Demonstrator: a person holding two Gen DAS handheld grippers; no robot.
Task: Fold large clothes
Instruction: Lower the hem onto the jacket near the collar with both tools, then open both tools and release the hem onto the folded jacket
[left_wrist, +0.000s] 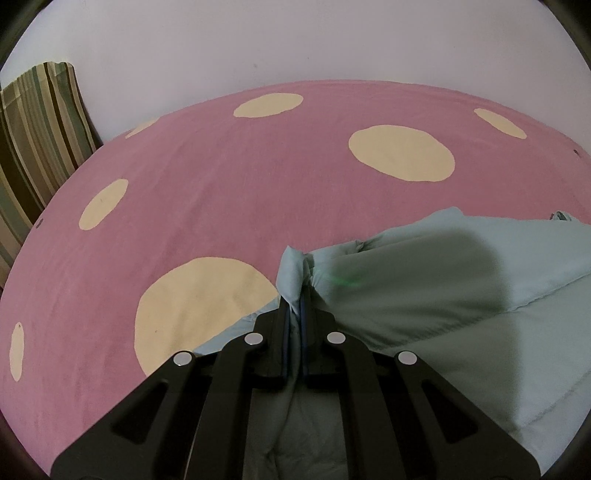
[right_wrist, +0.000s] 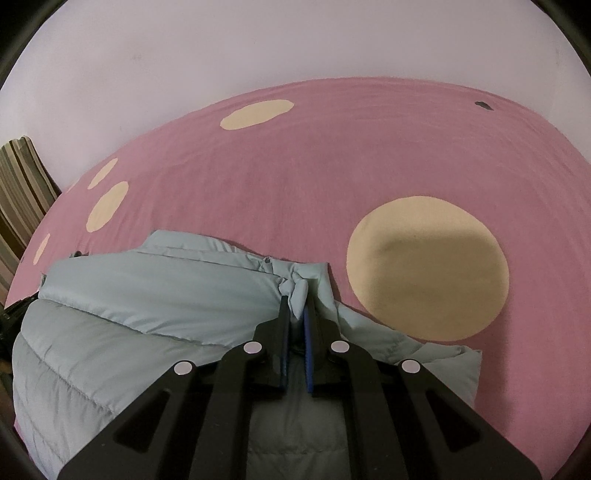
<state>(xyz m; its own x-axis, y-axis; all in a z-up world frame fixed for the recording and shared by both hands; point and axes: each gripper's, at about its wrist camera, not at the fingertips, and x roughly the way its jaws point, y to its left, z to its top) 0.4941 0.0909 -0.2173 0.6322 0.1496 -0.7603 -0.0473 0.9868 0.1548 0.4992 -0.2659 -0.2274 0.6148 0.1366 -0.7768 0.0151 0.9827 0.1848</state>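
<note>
Pinching a bunched fold of the pale blue puffer jacket (left_wrist: 443, 280) between nearly closed jaws, our left gripper (left_wrist: 294, 306) holds the fabric just above the pink bedspread (left_wrist: 221, 192) with its cream dots. Our right gripper (right_wrist: 297, 306) is likewise clamped down on a gathered edge of the same jacket, which lies spread across the near side of the bed. A striped curtain (left_wrist: 37, 122) hangs at far left.
</note>
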